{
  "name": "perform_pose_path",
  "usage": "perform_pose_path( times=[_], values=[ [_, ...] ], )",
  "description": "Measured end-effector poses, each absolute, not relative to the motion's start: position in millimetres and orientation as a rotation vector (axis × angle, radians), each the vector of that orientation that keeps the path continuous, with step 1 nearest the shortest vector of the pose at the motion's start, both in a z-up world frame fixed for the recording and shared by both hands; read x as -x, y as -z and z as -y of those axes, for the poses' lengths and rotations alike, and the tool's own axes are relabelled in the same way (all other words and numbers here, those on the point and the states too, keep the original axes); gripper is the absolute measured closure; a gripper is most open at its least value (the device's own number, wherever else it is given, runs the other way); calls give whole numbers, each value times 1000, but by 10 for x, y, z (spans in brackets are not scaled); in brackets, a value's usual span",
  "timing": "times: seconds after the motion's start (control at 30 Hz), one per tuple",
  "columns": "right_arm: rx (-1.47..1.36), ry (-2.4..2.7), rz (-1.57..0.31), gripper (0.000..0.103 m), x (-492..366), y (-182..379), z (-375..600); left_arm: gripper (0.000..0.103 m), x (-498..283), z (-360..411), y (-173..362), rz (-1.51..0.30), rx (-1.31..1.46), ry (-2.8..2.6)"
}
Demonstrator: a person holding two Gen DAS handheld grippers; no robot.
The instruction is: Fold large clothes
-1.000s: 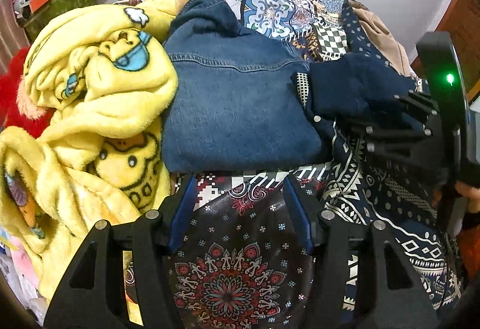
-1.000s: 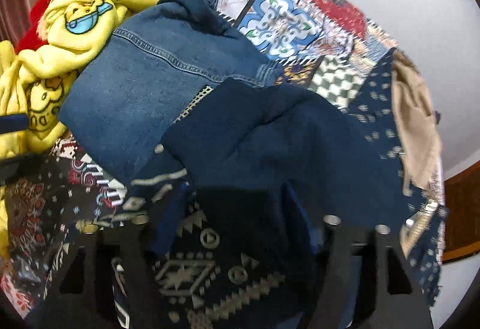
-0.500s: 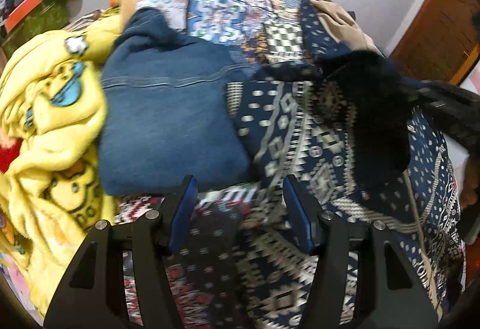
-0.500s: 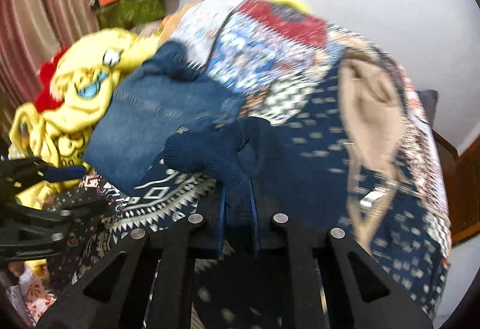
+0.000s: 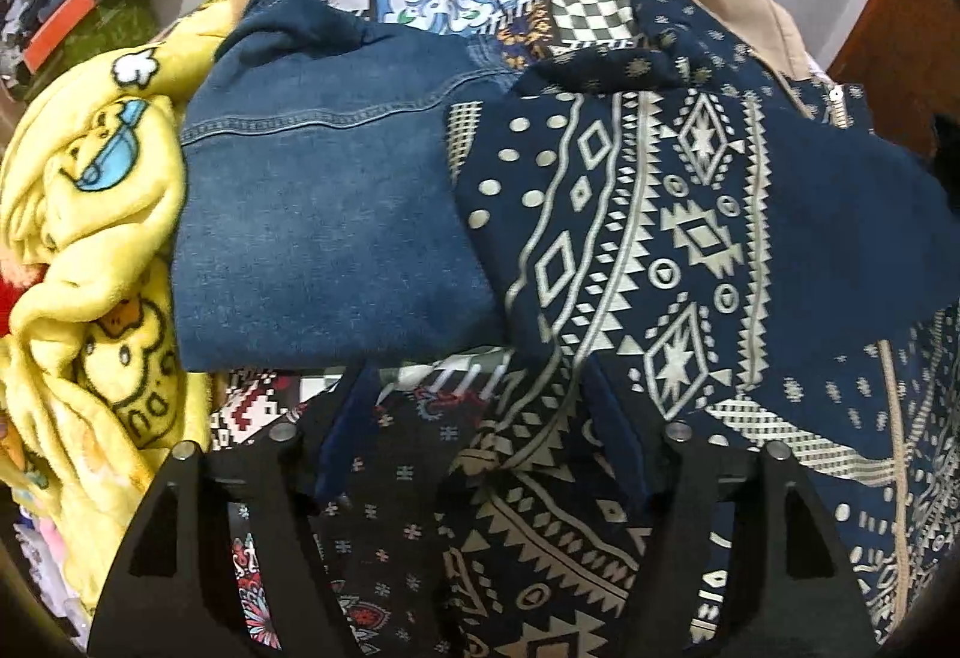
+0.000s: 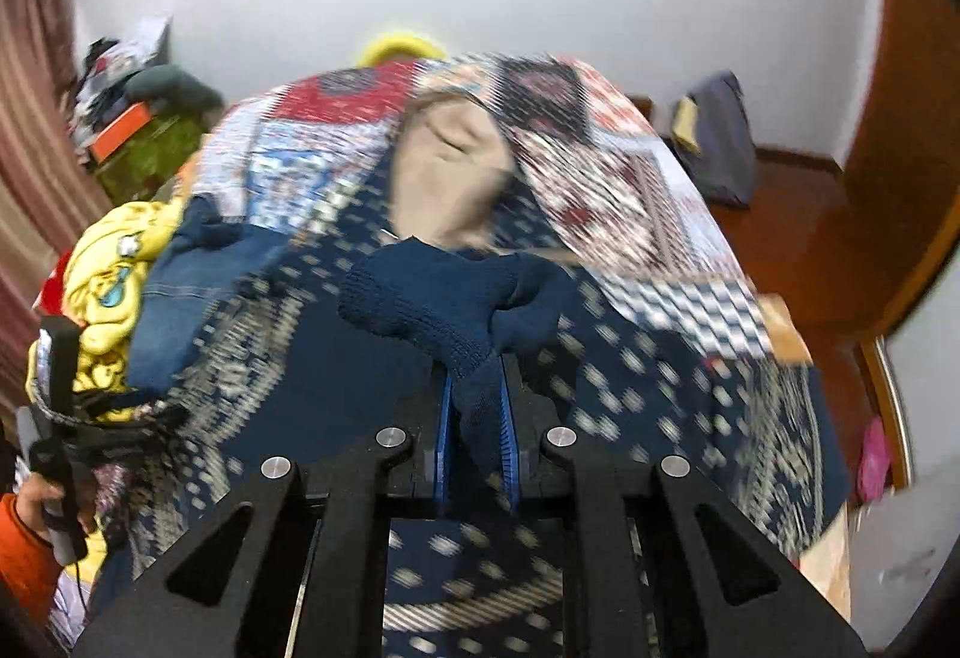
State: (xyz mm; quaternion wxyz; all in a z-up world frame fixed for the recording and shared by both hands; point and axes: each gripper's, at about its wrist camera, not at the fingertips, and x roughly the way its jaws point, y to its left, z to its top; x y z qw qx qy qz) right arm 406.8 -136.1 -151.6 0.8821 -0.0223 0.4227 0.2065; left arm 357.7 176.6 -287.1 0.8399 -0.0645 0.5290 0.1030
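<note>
The right gripper (image 6: 474, 406) has clamped its jaws on a knit cuff of the navy patterned garment (image 5: 660, 238) and lifted it, so the cloth now spreads across the right of the frame, overlapping the folded denim (image 5: 324, 214). The left gripper (image 5: 480, 430) has just been opening over a lower fold, gripping nothing. A sleeve fold seems under way.

motion blur smears the quilt (image 6: 630, 190) and patterned navy garment (image 6: 630, 358) in the right wrist view.
</note>
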Motion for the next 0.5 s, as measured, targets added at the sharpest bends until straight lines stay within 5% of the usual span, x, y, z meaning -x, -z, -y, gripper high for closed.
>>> perform_pose_path(
  times=[0.23, 0.5],
  values=[
    [-55, -357, -1016, 91, -4098, 2091, 1840, 22, -3565, -1784, 2911, -1127, 136, -260],
    [-123, -318, -1052, 91, -4005, 2140, 2341, 17, -3582, -1761, 2903, -1142, 97, -297]
  ],
)
